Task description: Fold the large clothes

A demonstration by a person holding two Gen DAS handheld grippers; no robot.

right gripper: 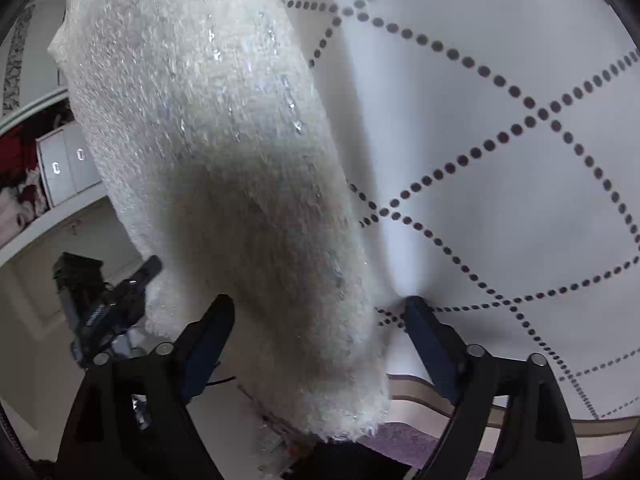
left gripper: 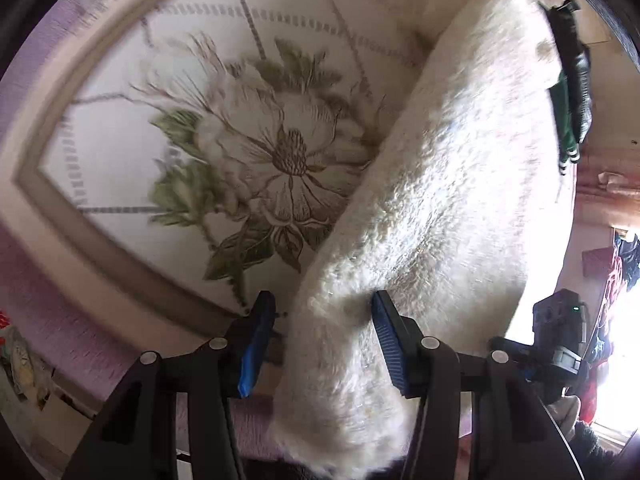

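A fluffy cream-white garment point(left gripper: 440, 184) lies in a thick fold across the patterned bedspread point(left gripper: 192, 80). In the left wrist view its near end runs down between my left gripper's point(left gripper: 324, 312) wide-apart blue-padded fingers point(left gripper: 386, 332); the jaws are open and not clamped on it. In the right wrist view the same garment point(right gripper: 224, 168) hangs between my right gripper's point(right gripper: 320, 316) spread fingers point(right gripper: 424, 328), which are open too. The right fingertip touches the bedspread point(right gripper: 500, 120). The other gripper point(right gripper: 96, 304) shows at the left.
The bedspread has a large flower print point(left gripper: 288, 148) and dotted diamond lines, with a beige and purple border point(left gripper: 48, 264). A dark green and black garment point(left gripper: 572, 92) lies at the far right. White drawers point(right gripper: 68, 168) stand beyond the bed edge.
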